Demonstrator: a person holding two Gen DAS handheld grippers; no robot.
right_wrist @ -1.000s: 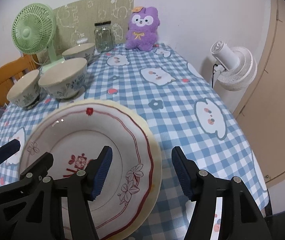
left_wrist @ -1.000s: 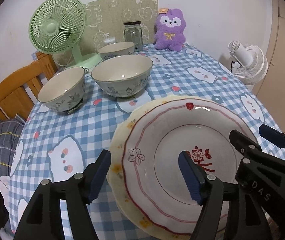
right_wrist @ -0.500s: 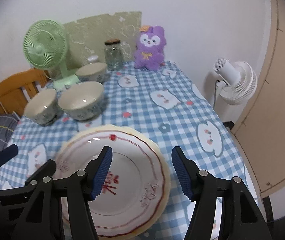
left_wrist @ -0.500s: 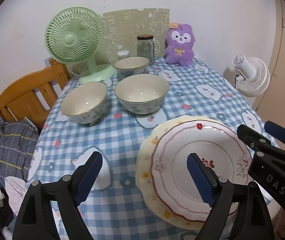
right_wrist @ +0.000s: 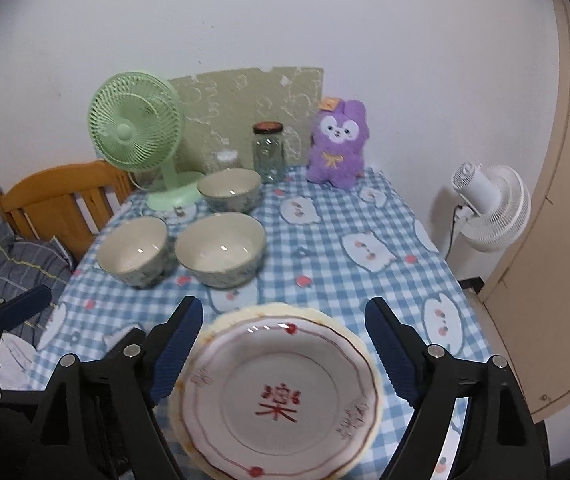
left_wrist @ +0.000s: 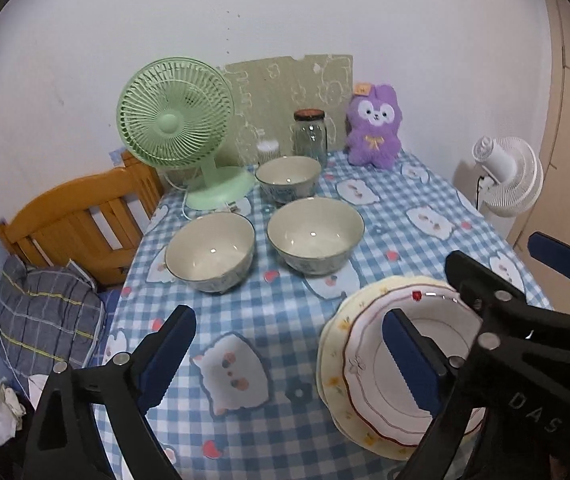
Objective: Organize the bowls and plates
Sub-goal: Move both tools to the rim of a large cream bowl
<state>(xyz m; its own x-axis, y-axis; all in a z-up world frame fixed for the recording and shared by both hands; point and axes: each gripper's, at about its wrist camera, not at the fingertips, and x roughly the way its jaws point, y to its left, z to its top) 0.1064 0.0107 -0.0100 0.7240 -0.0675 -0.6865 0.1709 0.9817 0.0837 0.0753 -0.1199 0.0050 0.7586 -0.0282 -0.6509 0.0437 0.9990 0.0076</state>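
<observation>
Both grippers tilt down over the table, jaws opening, nothing between: left gripper (left_wrist: pixel 289 364) lower centre, right gripper (right_wrist: pixel 285 350) above stacked plates (right_wrist: pixel 277 396) near the front edge

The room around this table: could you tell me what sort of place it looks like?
Most likely a lived-in home, perhaps a bedroom or small dining corner: a checked cartoon tablecloth, a purple plush toy, a green desk fan and a wooden bed or bench frame beside the table.

Home bedroom: bed frame (left_wrist: pixel 81 220), plush toy (left_wrist: pixel 373 126), checked tablecloth (left_wrist: pixel 269 320).
</observation>
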